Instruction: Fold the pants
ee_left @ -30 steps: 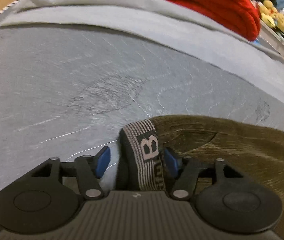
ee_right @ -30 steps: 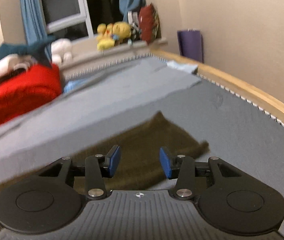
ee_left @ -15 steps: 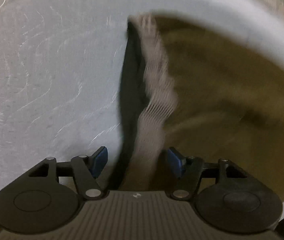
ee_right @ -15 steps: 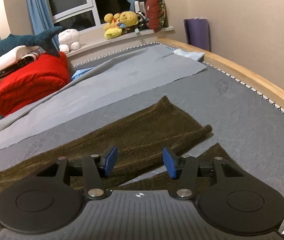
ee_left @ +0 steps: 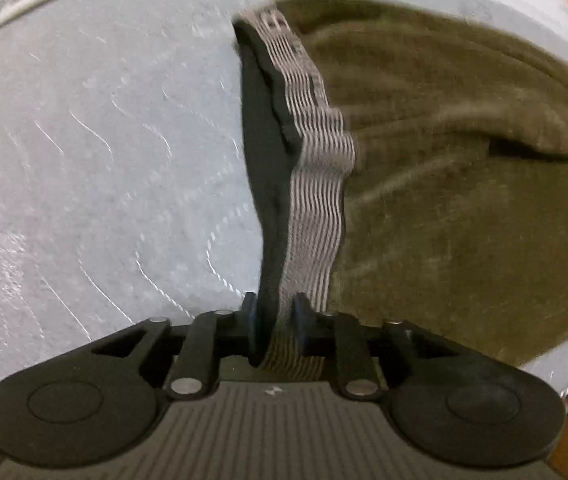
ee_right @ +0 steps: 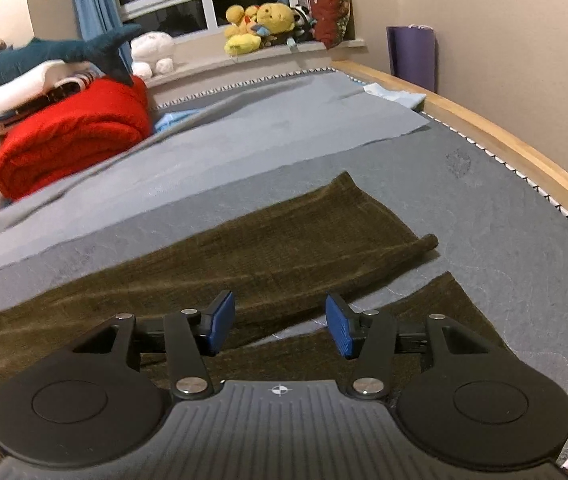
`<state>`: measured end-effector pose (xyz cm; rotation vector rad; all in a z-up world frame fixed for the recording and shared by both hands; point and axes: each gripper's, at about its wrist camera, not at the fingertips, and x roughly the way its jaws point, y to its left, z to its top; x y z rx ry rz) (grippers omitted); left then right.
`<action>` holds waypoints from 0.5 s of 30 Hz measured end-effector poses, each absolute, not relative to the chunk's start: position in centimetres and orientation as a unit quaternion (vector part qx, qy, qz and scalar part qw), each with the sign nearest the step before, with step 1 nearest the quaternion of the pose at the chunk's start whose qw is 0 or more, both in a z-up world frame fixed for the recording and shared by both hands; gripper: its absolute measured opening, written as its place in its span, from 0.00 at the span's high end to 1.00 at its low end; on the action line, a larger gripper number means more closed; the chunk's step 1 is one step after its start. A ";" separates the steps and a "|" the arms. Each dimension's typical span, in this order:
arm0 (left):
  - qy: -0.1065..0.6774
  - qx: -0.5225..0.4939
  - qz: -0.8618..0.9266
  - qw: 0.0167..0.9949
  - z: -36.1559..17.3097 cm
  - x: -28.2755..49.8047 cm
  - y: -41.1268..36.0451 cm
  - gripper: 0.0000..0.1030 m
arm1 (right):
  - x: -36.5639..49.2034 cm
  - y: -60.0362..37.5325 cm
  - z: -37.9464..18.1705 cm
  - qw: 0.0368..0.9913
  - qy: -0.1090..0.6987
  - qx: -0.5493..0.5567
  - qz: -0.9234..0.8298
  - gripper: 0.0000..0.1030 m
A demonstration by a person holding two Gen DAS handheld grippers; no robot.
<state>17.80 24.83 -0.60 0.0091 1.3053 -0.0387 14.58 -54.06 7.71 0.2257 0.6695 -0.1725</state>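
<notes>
left gripper (ee_left: pixel 273 316) has just closed, pinching waistband (ee_left: pixel 316 184) near | right gripper (ee_right: pixel 279 326) wide, empty, over near leg (ee_right: pixel 436 320) | pants (ee_right: pixel 243 252) flat on bed (ee_right: pixel 524 220), legs spread rightward | waist secured, fold can start

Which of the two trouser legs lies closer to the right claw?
The lower trouser leg, whose cuff ends nearer the camera. It runs just beyond the open right claw. The other leg lies farther up the bed, towards the red blanket.
</notes>
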 end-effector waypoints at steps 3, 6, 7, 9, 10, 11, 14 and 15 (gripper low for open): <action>0.549 0.007 -0.026 0.835 2.3 17.6 24.1 0.63 | 14.8 -54.1 7.4 0.931 0.336 0.115 -0.086 0.49; 0.543 0.004 -0.095 0.834 2.8 17.7 22.1 0.57 | 15.0 -53.8 7.4 0.932 0.335 0.111 -0.081 0.49; 0.566 0.015 -0.122 0.815 1.7 17.7 21.1 0.53 | 15.1 -53.7 7.3 0.932 0.335 0.107 -0.080 0.49; 0.636 0.069 -0.145 0.755 -1.4 17.4 19.4 0.51 | 15.3 -53.6 7.3 0.933 0.337 0.102 -0.077 0.49; 0.641 0.110 -0.153 0.744 -2.1 16.9 18.7 0.50 | 15.5 -53.5 7.3 0.933 0.338 0.101 -0.078 0.49; 0.631 0.139 -0.163 0.746 -1.8 16.8 18.0 0.50 | 15.5 -53.5 7.3 0.932 0.339 0.100 -0.079 0.49; 0.605 0.105 -0.145 0.775 0.5 17.6 18.3 0.50 | 15.8 -53.6 7.0 0.928 0.349 0.091 -0.091 0.49; 0.588 0.093 -0.142 0.791 1.3 18.2 18.2 0.50 | 15.9 -53.7 6.8 0.926 0.355 0.088 -0.097 0.48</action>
